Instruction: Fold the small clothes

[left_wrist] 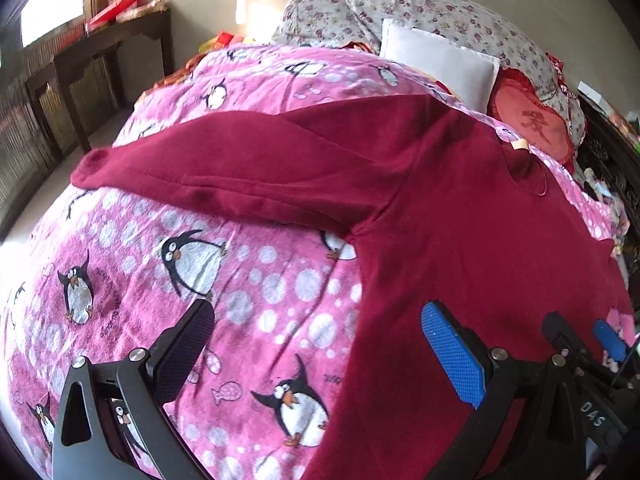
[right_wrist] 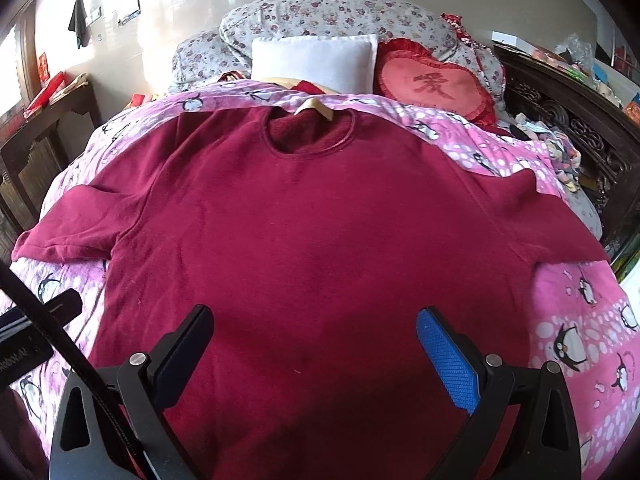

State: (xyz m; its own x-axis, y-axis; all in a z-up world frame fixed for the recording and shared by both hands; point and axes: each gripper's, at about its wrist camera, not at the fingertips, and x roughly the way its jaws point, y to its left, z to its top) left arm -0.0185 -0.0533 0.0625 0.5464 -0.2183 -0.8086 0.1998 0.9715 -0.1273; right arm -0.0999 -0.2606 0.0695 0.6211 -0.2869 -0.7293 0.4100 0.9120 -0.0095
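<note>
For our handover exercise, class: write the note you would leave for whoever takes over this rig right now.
Left gripper: open, empty, over the shirt's left side edge.
Right gripper: open, empty, over the shirt's lower middle.
Dark red shirt: spread flat, front up, on the pink penguin blanket, both sleeves out, collar toward the pillows; a hanger seems to show at the neck.
Done: laid out only.
Left: every fold.
</note>
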